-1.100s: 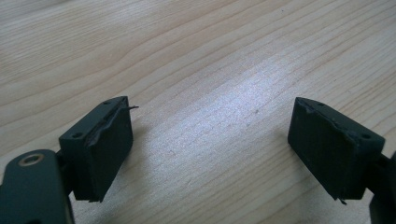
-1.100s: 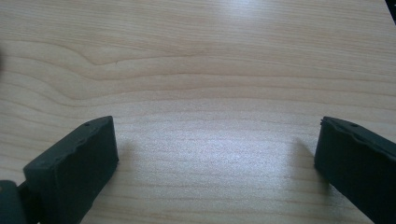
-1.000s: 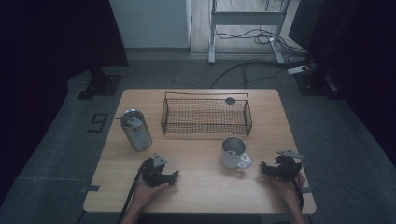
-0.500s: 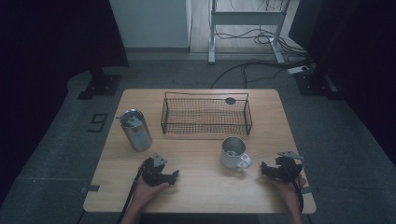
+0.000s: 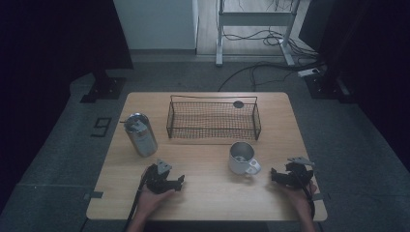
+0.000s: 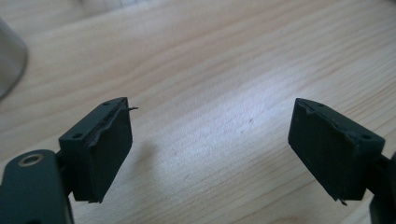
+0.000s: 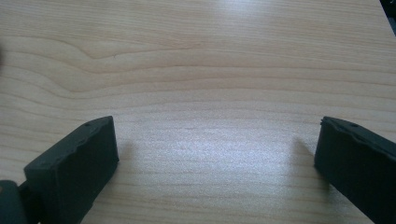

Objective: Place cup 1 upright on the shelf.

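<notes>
Both grippers [image 5: 181, 181] [image 5: 271, 175] gape empty near a shiny steel mug [image 5: 241, 158].

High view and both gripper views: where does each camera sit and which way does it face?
High view: above the person's side, facing forward and down on the table; forearms, left gripper and right gripper enter below.
Left gripper view: rides that gripper, looks along its parted jaws at wood, tumbler at edge.
Right gripper view: likewise, parted jaws over bare wood.
Shared: the wooden tabletop.
</notes>
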